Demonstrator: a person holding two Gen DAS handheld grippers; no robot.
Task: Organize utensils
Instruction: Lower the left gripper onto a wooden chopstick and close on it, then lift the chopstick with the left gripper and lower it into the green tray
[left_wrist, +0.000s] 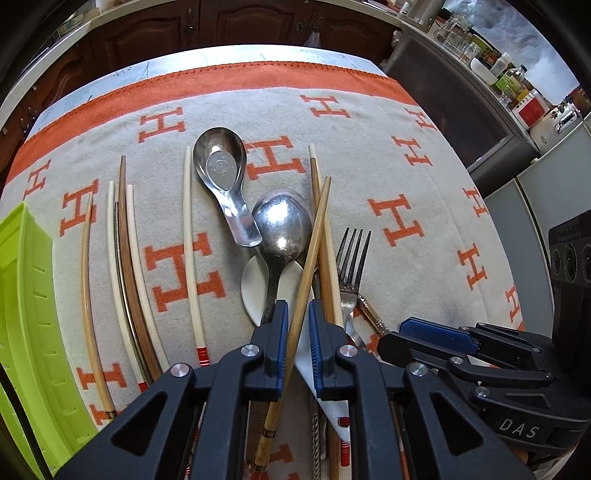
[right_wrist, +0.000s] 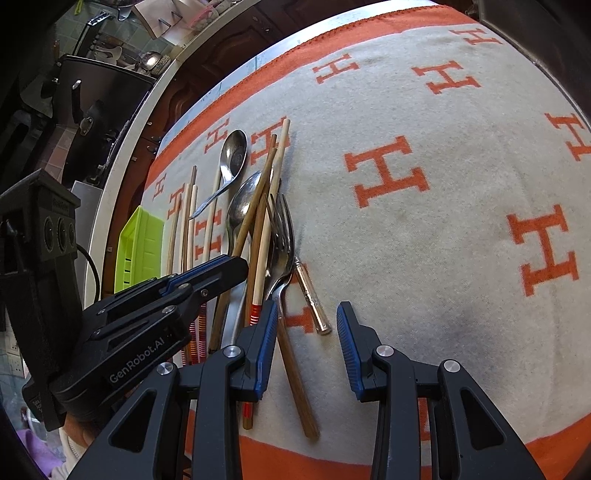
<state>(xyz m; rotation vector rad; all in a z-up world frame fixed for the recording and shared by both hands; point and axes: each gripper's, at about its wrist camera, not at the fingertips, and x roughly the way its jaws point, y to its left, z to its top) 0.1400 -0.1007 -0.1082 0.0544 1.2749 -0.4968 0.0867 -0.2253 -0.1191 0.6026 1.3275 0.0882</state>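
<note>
Left tool (left_wrist: 298, 332) clenched on bamboo chopstick (left_wrist: 314, 236), frame centre; I lift slowly, clear of spoon (left_wrist: 282, 221). Right tool (right_wrist: 306, 332) released, empty.

My left gripper (left_wrist: 298, 343) points steeply down toward the table, its blue-padded fingers (left_wrist: 281, 332) drawn close together, one on each side of a light wooden chopstick (left_wrist: 295, 332) that runs between them; the pads look to be pressing on it. My right gripper (right_wrist: 306, 339) also points steeply down, just to the right of the left one. Its jaws stand partly apart, with the pads (right_wrist: 267, 332) clear of contact and nothing gripped. In the right wrist view, part of a hand (right_wrist: 79, 430) shows beneath the left gripper's body.
</note>
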